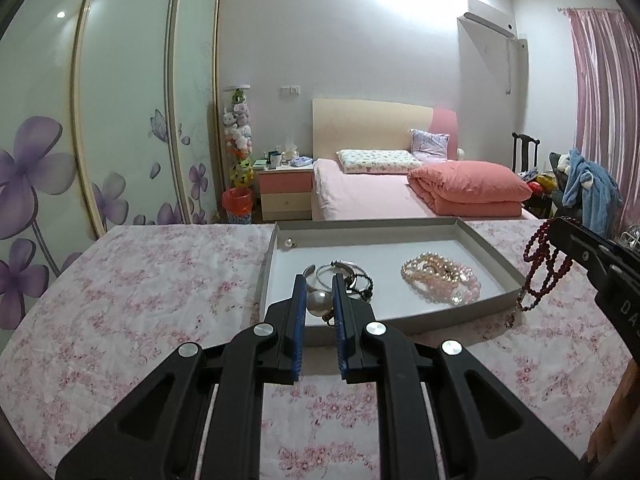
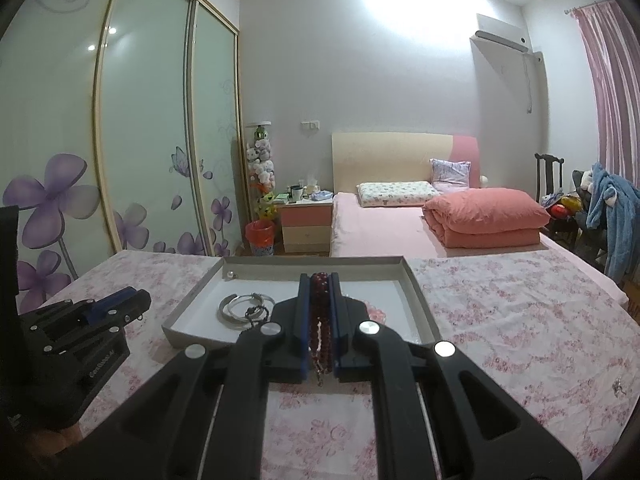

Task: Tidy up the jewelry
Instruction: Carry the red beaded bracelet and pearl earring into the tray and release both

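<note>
Your left gripper [image 1: 319,286] is clamped on a large pearl piece [image 1: 319,303], the pearl pinched between the blue pads [image 1: 299,312], held just above the near wall of the grey tray [image 1: 496,258]. A dark metal bit hangs off the pearl's lower right side; can't tell what it is.

Your right gripper [image 2: 320,280] is clenched on a dark red bead strand [image 2: 320,320]. In the right wrist view the strand's long axis runs straight along the fingers, beads bunched in the gap, a small clasp end trailing back toward the camera. In the left wrist view the same strand [image 1: 542,270] hangs down in vertical loops off the gripper tip, just beside the tray's right wall, its lowest end near the floral tablecloth [image 1: 140,280].

In the tray: silver bangles [image 1: 340,272] lying flat near the left-middle, a dark cord bracelet [image 1: 362,284] touching them, a pile of pink-white pearl strands [image 1: 440,276] on the right, a single small pearl [image 1: 288,243] in the far left corner. The tray's long axis runs left to right across the table.
</note>
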Motion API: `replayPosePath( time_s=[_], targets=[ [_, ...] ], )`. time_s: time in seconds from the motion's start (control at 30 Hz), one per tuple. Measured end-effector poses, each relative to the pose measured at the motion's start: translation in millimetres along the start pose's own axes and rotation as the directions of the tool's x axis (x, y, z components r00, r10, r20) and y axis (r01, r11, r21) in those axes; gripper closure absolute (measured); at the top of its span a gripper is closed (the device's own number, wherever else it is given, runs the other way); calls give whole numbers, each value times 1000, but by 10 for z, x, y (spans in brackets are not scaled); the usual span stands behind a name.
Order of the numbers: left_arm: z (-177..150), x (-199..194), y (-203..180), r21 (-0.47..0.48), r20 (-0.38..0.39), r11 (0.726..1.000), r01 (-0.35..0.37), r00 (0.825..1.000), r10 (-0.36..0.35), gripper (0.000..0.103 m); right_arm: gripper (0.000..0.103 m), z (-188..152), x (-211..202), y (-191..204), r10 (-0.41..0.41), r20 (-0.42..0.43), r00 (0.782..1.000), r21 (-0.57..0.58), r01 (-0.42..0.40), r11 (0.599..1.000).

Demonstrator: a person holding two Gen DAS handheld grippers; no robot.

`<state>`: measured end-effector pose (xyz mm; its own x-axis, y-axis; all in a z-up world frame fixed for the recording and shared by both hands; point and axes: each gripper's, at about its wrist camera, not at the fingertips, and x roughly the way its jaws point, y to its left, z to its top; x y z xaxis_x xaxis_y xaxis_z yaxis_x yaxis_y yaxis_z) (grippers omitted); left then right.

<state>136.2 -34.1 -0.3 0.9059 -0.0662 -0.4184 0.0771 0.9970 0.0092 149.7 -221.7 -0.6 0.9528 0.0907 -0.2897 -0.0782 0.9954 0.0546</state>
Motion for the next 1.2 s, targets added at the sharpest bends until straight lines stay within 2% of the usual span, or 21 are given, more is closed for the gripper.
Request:
replayPosePath(
  time_s=[0.4,0.63,1.2],
  targets=[
    [217,201,-71,-26,56,999,33,998,-31,89,94,176,283,-59,-24,63,998,11,23,1000],
    [237,394,-101,-22,58,999,35,998,-34,89,94,172,576,-114,-28,40,999,33,27,999],
    [205,836,-147,-8,0,997,72,997,-72,89,94,121,1226,-194,0,-67,998,74,5,997]
  ],
)
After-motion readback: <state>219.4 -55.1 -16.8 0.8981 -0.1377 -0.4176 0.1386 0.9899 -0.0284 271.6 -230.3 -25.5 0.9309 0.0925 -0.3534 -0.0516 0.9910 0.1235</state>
